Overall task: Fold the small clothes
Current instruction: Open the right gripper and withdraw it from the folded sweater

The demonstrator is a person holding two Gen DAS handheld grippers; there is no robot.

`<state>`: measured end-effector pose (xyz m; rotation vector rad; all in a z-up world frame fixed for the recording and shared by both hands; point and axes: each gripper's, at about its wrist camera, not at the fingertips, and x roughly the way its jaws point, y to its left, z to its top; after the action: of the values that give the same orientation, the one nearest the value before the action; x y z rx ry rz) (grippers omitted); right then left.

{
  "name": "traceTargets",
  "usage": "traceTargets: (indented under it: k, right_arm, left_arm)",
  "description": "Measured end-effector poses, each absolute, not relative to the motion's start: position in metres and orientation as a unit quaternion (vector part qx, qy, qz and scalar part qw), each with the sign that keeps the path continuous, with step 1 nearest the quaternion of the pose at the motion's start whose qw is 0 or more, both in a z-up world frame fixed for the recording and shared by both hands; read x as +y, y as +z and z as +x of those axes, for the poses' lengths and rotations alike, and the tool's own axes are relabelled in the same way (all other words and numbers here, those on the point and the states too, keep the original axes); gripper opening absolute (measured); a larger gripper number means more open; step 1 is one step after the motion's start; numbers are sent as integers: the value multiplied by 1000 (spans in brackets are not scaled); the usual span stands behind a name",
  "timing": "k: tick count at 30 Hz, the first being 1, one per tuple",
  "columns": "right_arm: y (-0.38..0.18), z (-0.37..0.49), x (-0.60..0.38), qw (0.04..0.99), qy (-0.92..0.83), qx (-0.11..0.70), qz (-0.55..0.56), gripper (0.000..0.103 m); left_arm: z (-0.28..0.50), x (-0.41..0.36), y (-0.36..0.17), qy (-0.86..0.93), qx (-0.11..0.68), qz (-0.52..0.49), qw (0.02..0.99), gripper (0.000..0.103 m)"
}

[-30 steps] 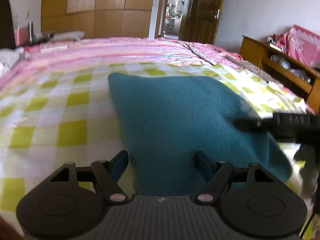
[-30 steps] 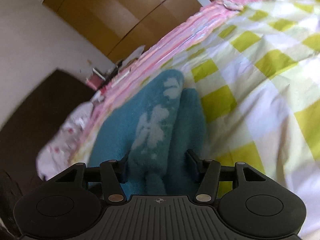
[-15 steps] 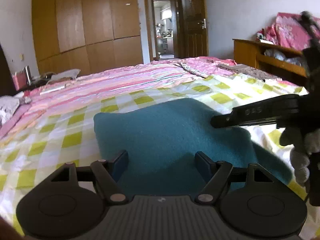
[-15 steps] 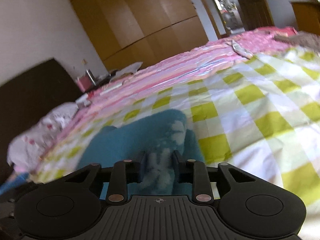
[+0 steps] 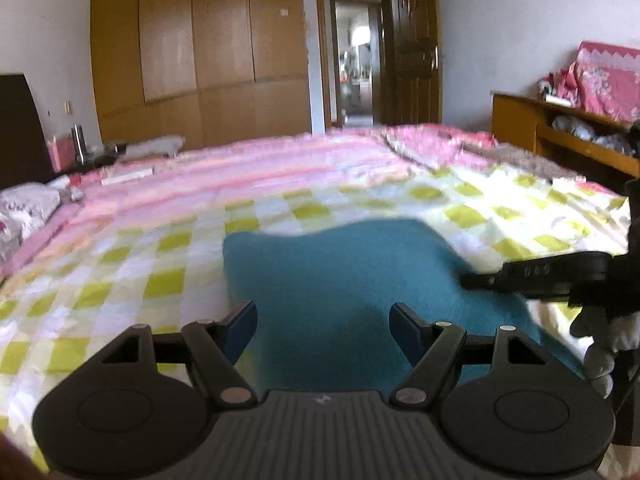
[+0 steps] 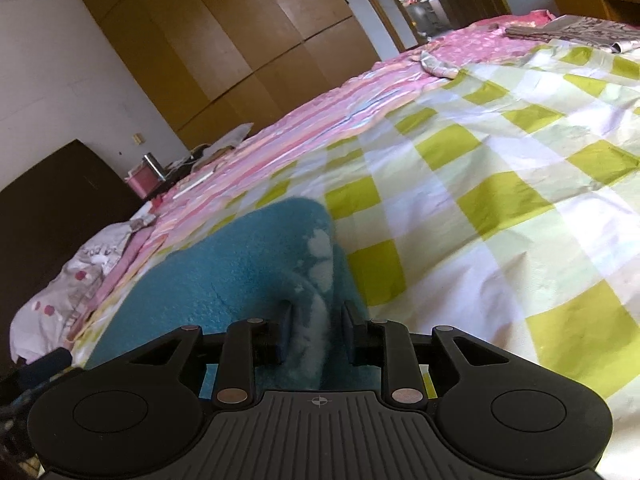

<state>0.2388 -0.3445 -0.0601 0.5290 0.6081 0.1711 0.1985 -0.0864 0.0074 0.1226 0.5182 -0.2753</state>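
Observation:
A teal fleece garment (image 5: pixel 352 280) lies on the yellow-and-white checked bedsheet (image 5: pixel 120 280). My left gripper (image 5: pixel 322 320) hovers over its near edge, jaws wide open, with the cloth below them and no pad pressing on it. In the right wrist view the garment (image 6: pixel 248 264) shows white patches along a raised fold. My right gripper (image 6: pixel 316 332) is shut on that fold, lifted off the sheet (image 6: pixel 500 200). From the left wrist view, the right gripper (image 5: pixel 520 276) comes in from the right at the garment's edge, held by a gloved hand (image 5: pixel 600 344).
Pink striped bedding (image 5: pixel 280 160) covers the far half of the bed. A pillow (image 5: pixel 24 208) lies at the left edge. A wooden wardrobe (image 5: pixel 200 60) and an open doorway (image 5: pixel 356 68) stand behind. A wooden shelf unit (image 5: pixel 560 136) with bedding stands at the right.
My right gripper has gone from wide open to shut on the garment's fold. The left wrist view has tilted up, showing more of the room; its jaws stay wide.

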Motion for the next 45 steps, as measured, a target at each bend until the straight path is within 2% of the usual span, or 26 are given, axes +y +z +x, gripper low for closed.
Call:
traceTargets:
  k: [2, 4, 9, 17, 23, 29, 34, 45]
  right_arm:
    - [-62, 239, -347, 916, 83, 296, 259, 24]
    - [-66, 241, -352, 915, 81, 297, 262, 28]
    - [-56, 236, -341, 925, 72, 293, 230, 27]
    - [-21, 199, -338, 924, 107, 277, 241, 27]
    - [-19, 180, -302, 944, 88, 288, 132, 27]
    - [-36, 180, -306, 945, 52, 304, 111, 26]
    - [-43, 183, -317, 941, 39, 308, 136, 30]
    - [-23, 143, -298, 949, 31, 285, 129, 29]
  left_arm:
    - [200, -91, -1, -138, 264, 72, 952, 78]
    - [198, -97, -6, -135, 260, 91, 952, 79]
    - [196, -93, 0, -130, 271, 71, 951, 78]
    - [182, -91, -2, -139, 268, 83, 950, 78]
    - [177, -89, -1, -139, 278, 78, 947, 78]
    - [168, -86, -2, -131, 300, 63, 943, 78]
    - [163, -87, -1, -125, 309, 69, 940, 79]
    - [165, -84, -6, -108, 329, 49, 937, 79]
